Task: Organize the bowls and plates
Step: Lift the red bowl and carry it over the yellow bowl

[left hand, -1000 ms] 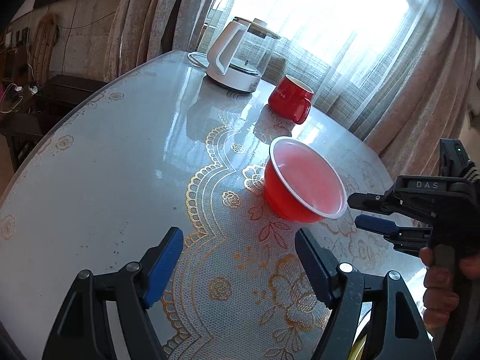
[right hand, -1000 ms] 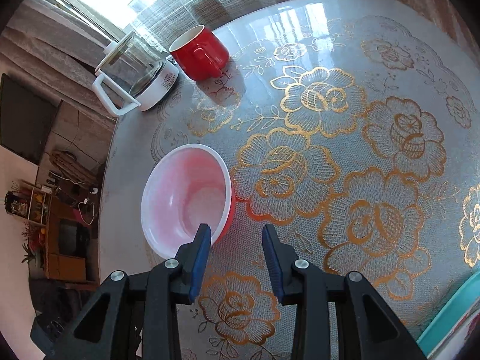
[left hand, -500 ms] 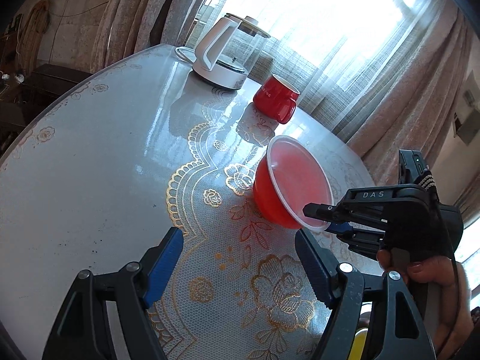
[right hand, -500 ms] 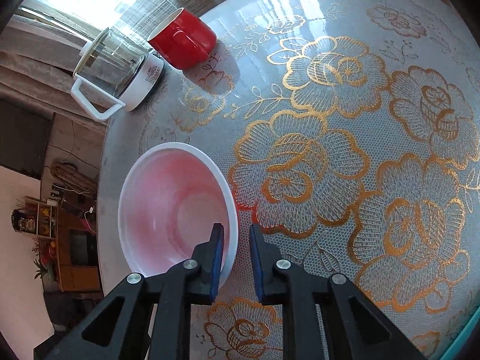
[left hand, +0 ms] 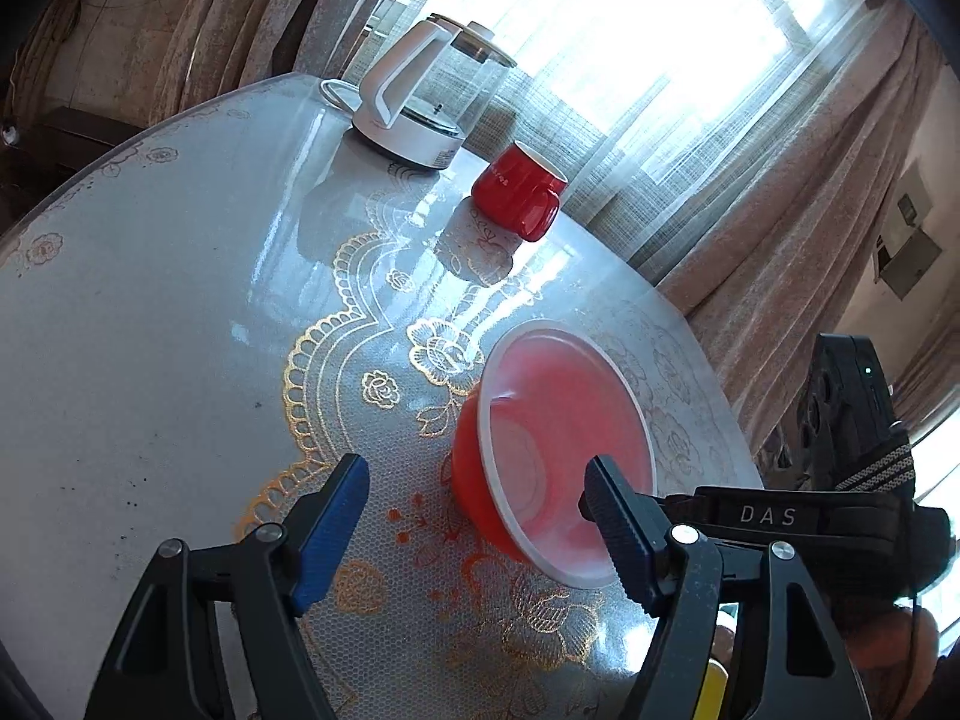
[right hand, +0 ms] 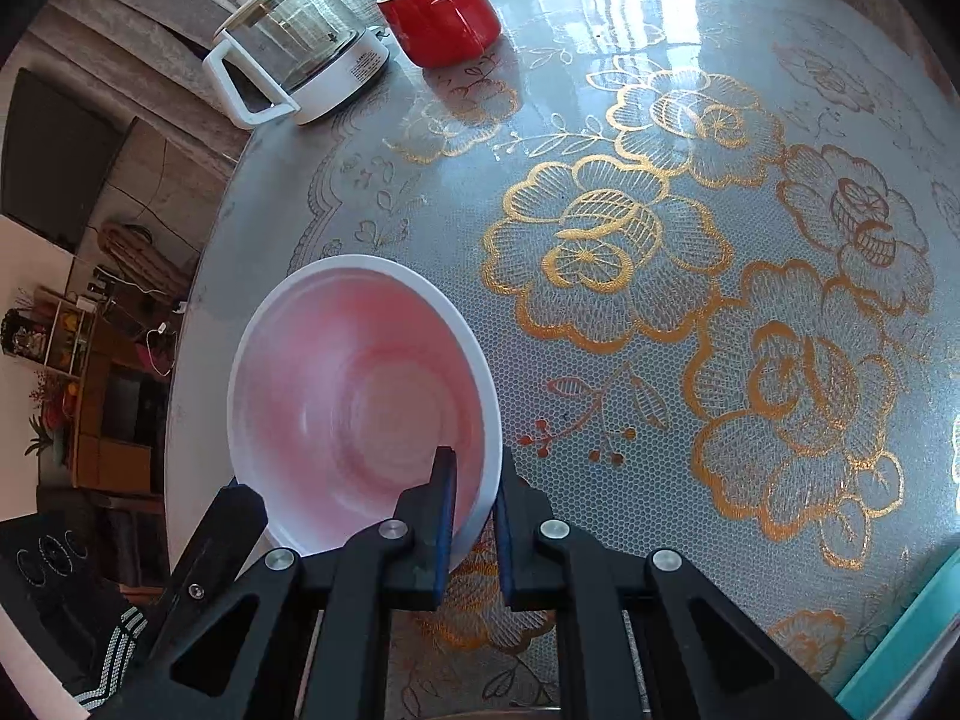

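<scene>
1. Jaws of my right gripper (right hand: 471, 516) have just closed on the near rim of the red bowl (right hand: 354, 402), one pad inside, one outside
2. Bowl now sits tilted on the lace-patterned table (right hand: 690, 300), so I judge it ready to lift
3. Left gripper (left hand: 474, 516) has just narrowed a little but stays open and empty, just beside the bowl
4. Farther off stand the red mug (left hand: 519, 192) and the glass kettle (left hand: 429, 102)

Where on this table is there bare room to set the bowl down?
Widest free patch: the flowered cloth right of the bowl, below the mug. Also bare: the plain table left of the cloth, below the kettle. Crowded: the far edge around kettle and mug.
</scene>
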`<state>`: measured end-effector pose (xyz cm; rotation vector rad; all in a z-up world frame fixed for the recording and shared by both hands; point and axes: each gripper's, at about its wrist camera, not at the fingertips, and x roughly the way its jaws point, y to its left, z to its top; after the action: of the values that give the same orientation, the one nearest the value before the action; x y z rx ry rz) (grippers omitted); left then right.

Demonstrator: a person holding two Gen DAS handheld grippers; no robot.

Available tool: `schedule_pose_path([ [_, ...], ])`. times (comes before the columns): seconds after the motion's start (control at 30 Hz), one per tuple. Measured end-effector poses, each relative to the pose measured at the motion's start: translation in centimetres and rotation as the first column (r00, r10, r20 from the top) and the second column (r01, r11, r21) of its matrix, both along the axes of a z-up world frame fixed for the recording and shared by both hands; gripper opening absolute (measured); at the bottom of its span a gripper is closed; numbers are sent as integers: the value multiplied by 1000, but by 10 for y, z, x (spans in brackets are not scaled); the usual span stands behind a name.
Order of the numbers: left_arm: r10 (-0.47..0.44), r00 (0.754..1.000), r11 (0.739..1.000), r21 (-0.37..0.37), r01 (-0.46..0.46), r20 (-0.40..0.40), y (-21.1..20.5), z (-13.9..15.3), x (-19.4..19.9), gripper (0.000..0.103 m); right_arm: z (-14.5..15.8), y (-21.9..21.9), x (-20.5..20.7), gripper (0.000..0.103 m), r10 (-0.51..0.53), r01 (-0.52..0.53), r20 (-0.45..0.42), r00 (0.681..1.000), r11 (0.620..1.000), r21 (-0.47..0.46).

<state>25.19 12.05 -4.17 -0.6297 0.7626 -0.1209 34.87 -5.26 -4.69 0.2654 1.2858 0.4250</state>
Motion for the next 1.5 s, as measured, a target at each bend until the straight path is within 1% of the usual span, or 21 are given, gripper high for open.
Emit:
schedule_pose_path([
  [0.07, -17, 1000, 1000, -21, 16, -20, -1, -6, 4, 62, 1, 3, -5, 11, 13, -13, 1, 1000, 1000, 8],
  [0.13, -33, 999, 999, -34, 32, -39, -3, -10, 6, 40, 2, 8, -9, 11, 25, -25, 4, 1000, 1000, 10],
  [0.2, -27, 998, 1000, -9, 27, -57, -5, -11, 5, 33, 3, 11, -13, 11, 33, -33, 17, 999, 999, 2],
  [0.23, -25, 998, 1000, 3, 26, -63, -6, -11, 5, 28, 3, 12, -14, 11, 31, -31, 22, 999, 1000, -2],
  [0.27, -23, 997, 1000, 13, 24, -69, -6, -11, 4, 26, 3, 14, -15, 12, 27, -27, 23, 999, 1000, -1],
  [0.33, -23, 997, 999, 24, 25, -69, -8, -10, 2, 19, 2, 9, -18, 12, 11, -11, 18, 1000, 1000, 7],
  [0.4, -26, 998, 998, 57, 29, -65, -11, -7, 0, 13, 0, 7, -19, 12, -2, 2, 9, 1000, 1000, 13],
  [0.47, -30, 998, 996, 84, 35, -56, -14, -5, -1, 13, -1, 1, -18, 11, -9, 9, 11, 1000, 1000, 9],
  [0.53, -34, 998, 995, 93, 39, -47, -15, -3, -2, 12, 3, 0, -20, 11, -16, 16, 24, 1000, 1000, 10],
  [0.67, -43, 999, 996, 73, 44, -20, -14, 3, -5, 11, 14, -7, -27, 11, -27, 26, 50, 998, 999, 30],
  [0.73, -56, 998, 996, 63, 56, 4, -16, 8, -7, 11, 21, -11, -31, 11, -35, 33, 68, 997, 999, 36],
  [0.87, -113, 991, 990, 91, 106, 76, -27, 23, -12, 11, 34, -22, -44, 11, -60, 58, 113, 992, 998, 25],
  [0.93, -141, 985, 988, 71, 135, 99, -30, 27, -14, 11, 38, -31, -52, 11, -75, 72, 128, 989, 997, 33],
  [1.0, -170, 978, 985, 42, 167, 124, -33, 31, -16, 11, 42, -43, -60, 11, -96, 90, 132, 987, 995, 50],
  [1.03, -185, 973, 983, 43, 181, 137, -36, 34, -18, 11, 44, -49, -64, 11, -109, 101, 134, 985, 993, 62],
  [1.13, -226, 957, 974, 73, 216, 183, -48, 45, -25, 11, 51, -64, -80, 11, -140, 129, 143, 980, 988, 84],
  [1.2, -255, 944, 966, 91, 241, 208, -55, 51, -30, 11, 57, -73, -92, 11, -158, 147, 161, 974, 986, 83],
  [1.27, -277, 936, 961, 88, 263, 219, -60, 54, -32, 11, 62, -81, -105, 11, -182, 168, 182, 966, 982, 88],
  [1.37, -312, 924, 950, 63, 306, 223, -67, 55, -33, 11, 66, -95, -124, 11, -225, 208, 185, 957, 972, 109],
  [1.43, -341, 913, 940, 75, 333, 225, -73, 56, -36, 11, 65, -105, -136, 11, -253, 229, 175, 952, 963, 144],
  [1.5, -378, 895, 926, 101, 364, 235, -78, 58, -39, 11, 62, -114, -145, 11, -278, 251, 154, 948, 952, 175],
])
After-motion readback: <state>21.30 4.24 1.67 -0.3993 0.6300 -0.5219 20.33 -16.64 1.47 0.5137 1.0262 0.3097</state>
